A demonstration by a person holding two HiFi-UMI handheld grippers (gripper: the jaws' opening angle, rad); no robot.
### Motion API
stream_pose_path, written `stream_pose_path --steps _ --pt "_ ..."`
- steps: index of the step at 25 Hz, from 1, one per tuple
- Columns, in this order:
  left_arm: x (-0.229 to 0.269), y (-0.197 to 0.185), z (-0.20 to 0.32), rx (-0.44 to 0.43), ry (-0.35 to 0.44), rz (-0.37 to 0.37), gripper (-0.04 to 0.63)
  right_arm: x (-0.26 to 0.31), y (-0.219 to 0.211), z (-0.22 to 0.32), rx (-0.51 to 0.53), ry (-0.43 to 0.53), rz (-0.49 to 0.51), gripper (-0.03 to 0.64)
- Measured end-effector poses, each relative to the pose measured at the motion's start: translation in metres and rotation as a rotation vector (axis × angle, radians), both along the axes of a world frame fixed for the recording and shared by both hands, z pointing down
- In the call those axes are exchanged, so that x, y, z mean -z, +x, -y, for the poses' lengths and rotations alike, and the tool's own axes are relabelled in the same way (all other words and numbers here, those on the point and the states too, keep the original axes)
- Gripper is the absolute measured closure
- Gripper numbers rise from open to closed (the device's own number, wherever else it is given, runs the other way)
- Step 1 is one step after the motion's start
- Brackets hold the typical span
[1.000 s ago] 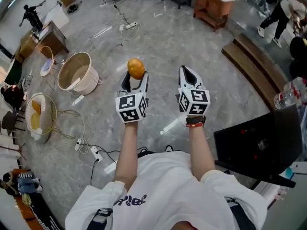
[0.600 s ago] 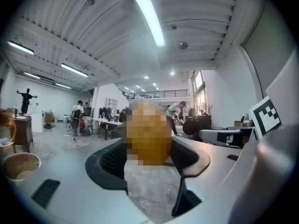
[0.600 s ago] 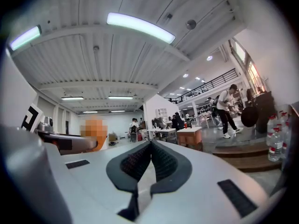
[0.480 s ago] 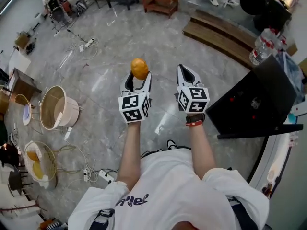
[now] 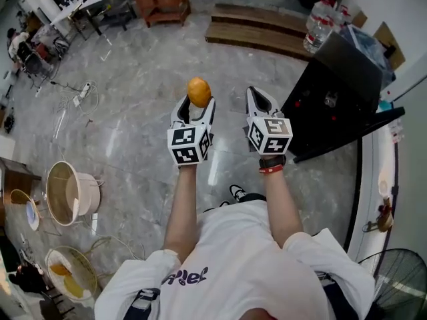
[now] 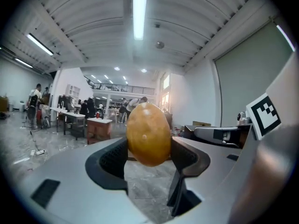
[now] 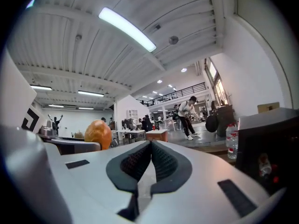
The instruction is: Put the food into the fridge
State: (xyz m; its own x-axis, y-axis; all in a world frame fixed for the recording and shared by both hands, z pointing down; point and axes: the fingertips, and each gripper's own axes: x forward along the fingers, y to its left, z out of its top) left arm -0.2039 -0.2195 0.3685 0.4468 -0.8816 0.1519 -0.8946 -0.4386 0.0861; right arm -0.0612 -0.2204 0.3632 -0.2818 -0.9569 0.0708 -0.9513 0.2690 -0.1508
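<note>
While I look down through the head view, the left gripper (image 5: 197, 109) pinches an orange-yellow oval fruit (image 5: 199, 91) at its jaw tips. It is held out over the grey floor (image 5: 133, 112), to the left of the black cabinet (image 5: 333, 92) and well apart from it. From up here the fruit reads almost round, so I cannot judge its long axis in this view. The right gripper (image 5: 257, 97) sits between the fruit and the black cabinet, its jaws pressed together with nothing in them. A pack of water bottles (image 5: 319, 22) stands just beyond the cabinet's far edge.

Through the left gripper view, the fruit (image 6: 148, 133) is clamped at its waist by the two dark pads (image 6: 113, 157). Its long axis stands upright, crosswise to the line from one jaw to the other, with the slightly narrower end up. More than half of it rises above the pads. The cabinet's dark edge (image 6: 219, 133) shows to the right of the fruit.

Through the right gripper view, the ribbed pads (image 7: 140, 162) meet along a closed seam, empty. The fruit (image 7: 97, 133) shows at the left, long axis again upright, and the black cabinet (image 7: 268, 148) fills the right edge, with one water bottle (image 7: 230, 141) just to its left.
</note>
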Motion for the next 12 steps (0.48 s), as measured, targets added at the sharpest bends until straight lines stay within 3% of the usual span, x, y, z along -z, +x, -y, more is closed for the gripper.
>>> stream_pose_path --steps 12 --pt "-0.024 0.116 -0.060 -0.334 -0.015 -0.006 0.299 -0.028 0.092 -0.097 -0.256 -0.066 -0.003 0.603"
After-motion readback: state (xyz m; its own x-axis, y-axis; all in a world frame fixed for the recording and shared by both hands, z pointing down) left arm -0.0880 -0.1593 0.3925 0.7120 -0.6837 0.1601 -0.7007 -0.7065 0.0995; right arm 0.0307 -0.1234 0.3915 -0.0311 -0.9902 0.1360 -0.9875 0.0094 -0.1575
